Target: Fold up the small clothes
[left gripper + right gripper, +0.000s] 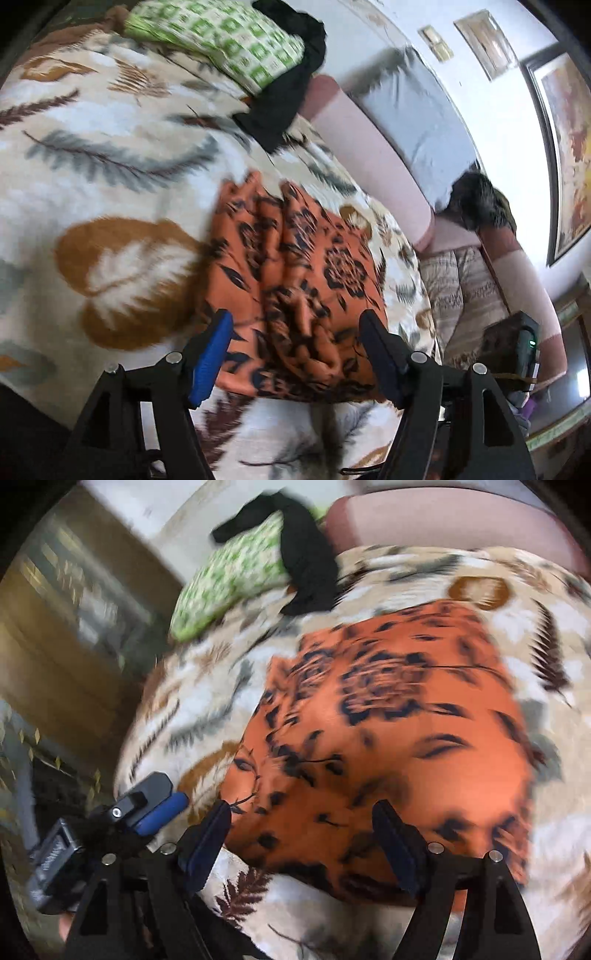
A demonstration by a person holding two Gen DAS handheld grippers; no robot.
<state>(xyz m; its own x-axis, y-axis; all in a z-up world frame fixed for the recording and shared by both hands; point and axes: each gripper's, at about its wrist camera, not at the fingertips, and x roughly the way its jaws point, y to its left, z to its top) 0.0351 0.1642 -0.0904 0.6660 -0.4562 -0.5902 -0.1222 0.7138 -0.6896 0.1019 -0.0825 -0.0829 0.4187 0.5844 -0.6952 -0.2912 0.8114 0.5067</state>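
Nearest the lens, the orange flowered cloth [388, 746] lies folded on the leaf-patterned bed cover [110, 155]. Well beyond the cloth sit a green checked bundle [229, 40] and a black garment [291, 92]. The left hand-held gripper [295, 350] and right hand-held gripper [301, 843] both hang over the cloth's near edge, jaws apart, holding nothing. One fold looks laid; next likely calls for regripping an edge.

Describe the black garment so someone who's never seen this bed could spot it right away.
Start at the leaf-patterned blanket covering the bed. At its far end lies a green-and-white checked pillow; the black garment is draped over that pillow's end. It is the only plain dark cloth, unlike the orange flowered garment.
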